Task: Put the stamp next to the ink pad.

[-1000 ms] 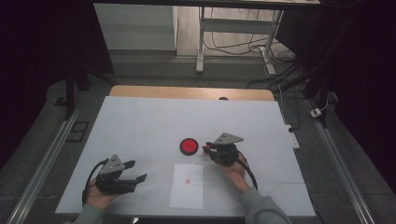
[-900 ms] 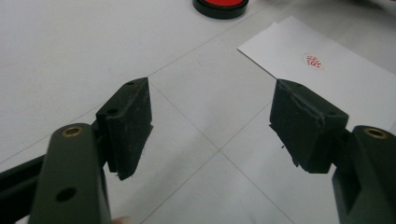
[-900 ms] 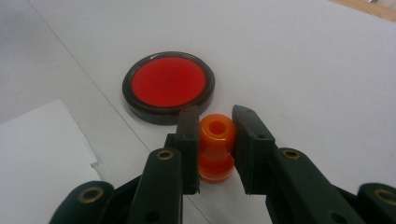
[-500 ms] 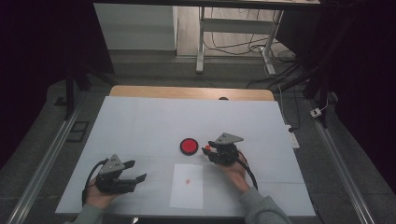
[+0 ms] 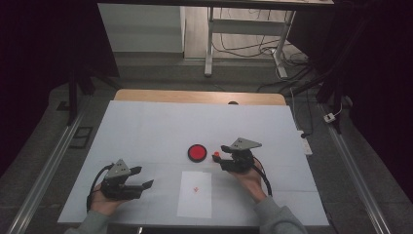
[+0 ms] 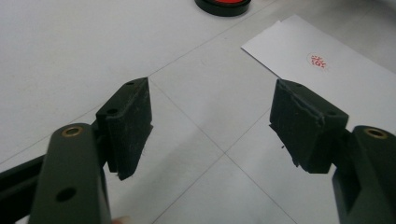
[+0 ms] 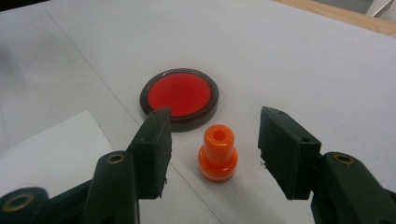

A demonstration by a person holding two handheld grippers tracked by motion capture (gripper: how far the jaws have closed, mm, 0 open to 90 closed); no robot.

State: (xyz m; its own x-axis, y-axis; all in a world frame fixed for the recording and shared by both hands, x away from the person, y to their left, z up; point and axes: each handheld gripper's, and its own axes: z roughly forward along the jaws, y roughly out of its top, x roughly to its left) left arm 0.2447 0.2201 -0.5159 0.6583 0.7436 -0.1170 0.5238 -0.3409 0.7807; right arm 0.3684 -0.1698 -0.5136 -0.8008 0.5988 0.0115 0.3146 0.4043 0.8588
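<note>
- My right gripper [image 7: 212, 154] has just been opening; its jaws now stand apart, and neither pad touches anything.
- The orange stamp [image 7: 217, 154] stands upright on the desk [image 7: 303, 51] between those jaws, with a gap showing on each side of it.
- Taking the stamp as landmark: the red ink pad [image 7: 179, 97], a round dish with a dark rim, lies just beyond it and slightly to its left in the right gripper view, close but apart.
- In the high view the stamp [image 5: 216, 155] sits just right of the ink pad [image 5: 197, 152], at the tip of my right gripper [image 5: 225, 158].
- The white paper [image 5: 195, 193] lies nearer to me than the stamp, carrying one small red mark [image 6: 319, 60].
- My left gripper [image 6: 210, 126] is well away to the left of the stamp; its jaws stand wide apart over bare desk, holding nothing.
</note>
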